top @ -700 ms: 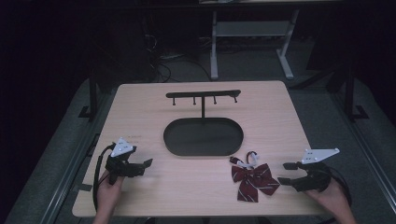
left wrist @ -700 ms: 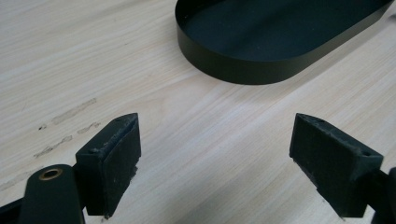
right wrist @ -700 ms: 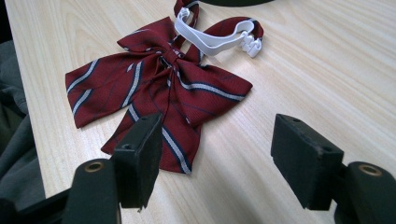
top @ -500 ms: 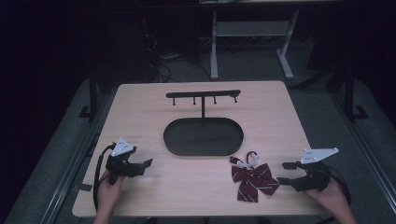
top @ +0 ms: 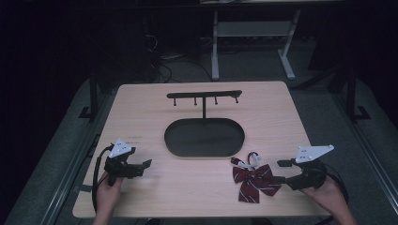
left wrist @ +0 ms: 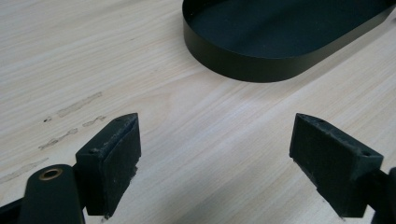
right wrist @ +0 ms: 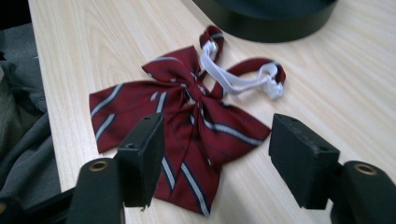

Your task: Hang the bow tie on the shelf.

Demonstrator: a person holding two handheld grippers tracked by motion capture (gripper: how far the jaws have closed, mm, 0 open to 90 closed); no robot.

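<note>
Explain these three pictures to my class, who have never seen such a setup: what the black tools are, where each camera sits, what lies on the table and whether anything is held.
A person sits at a wooden table with a hand-held claw in each hand: the left claw and the right claw. One camera looks down from above; the other two ride on the claws and look along their black jaws. On the table lie a black oval tray, a small rack with pegs behind it, and a striped red bow tie. Both claws are open and hold nothing; the right one points at the bow tie.
</note>
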